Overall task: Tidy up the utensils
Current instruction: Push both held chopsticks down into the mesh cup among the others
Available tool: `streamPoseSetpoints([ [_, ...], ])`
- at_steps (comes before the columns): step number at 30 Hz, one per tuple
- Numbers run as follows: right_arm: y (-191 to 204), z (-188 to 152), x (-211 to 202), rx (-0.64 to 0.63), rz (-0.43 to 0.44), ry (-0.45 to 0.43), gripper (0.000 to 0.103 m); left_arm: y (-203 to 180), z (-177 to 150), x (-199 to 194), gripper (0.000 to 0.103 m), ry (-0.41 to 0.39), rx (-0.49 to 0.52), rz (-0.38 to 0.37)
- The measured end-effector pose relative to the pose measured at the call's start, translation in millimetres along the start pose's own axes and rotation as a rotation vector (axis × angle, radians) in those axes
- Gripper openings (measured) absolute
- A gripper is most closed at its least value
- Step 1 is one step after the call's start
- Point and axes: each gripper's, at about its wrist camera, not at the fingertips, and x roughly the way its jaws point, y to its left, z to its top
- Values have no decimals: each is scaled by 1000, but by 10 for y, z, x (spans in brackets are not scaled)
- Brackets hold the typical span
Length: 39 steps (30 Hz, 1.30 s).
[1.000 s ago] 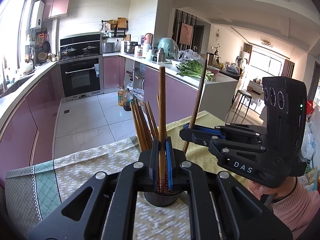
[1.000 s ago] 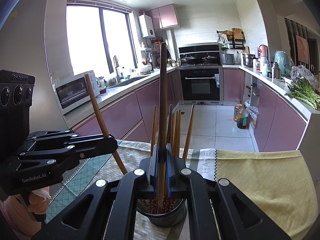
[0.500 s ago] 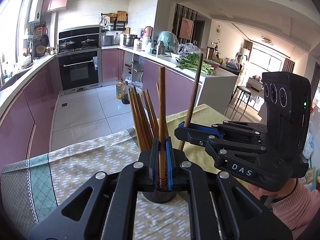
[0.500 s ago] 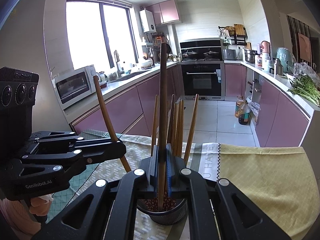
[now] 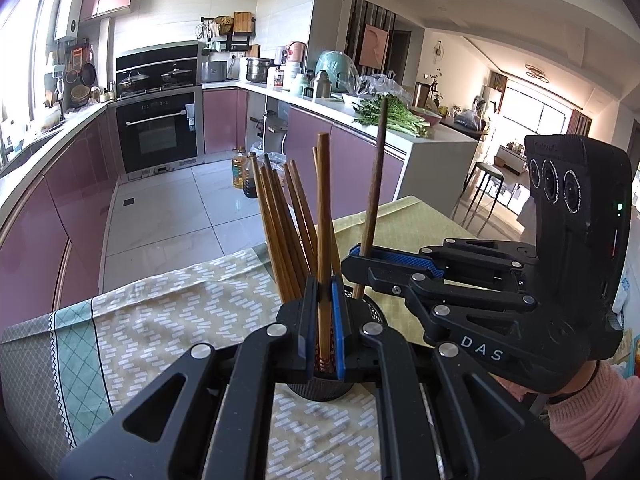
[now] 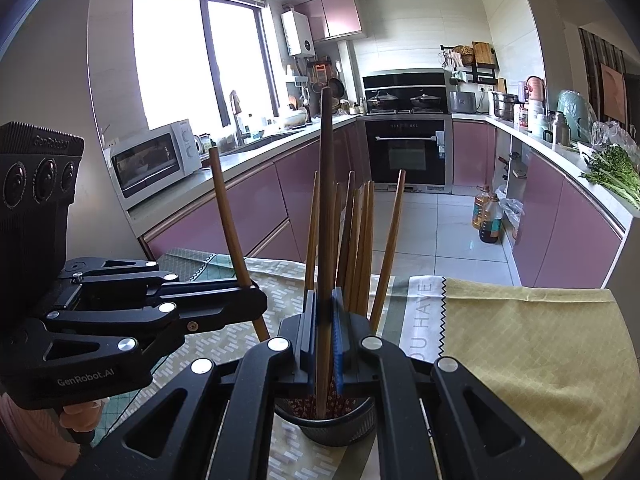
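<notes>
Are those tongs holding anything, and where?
Each grips one chopstick near its lower end: left tongs a lighter chopstick, right tongs a darker chopstick.

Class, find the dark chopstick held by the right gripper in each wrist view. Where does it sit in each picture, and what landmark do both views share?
Left wrist view: the dark chopstick stands right of centre, clamped in the right gripper.
Right wrist view: the dark chopstick rises up the centre, from the gripper's shut jaws.
Shared landmark: the black oven.
</notes>
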Motion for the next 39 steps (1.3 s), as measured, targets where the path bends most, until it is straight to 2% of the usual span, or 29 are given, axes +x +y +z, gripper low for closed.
streamPoseSetpoints([
  [13, -8, -34, 115, 8, -2, 28, 6, -10, -3, 106, 8, 11, -3, 10],
  [39, -92, 24, 296, 46, -7, 47, 6, 223, 66, 488, 8, 55, -66, 28],
])
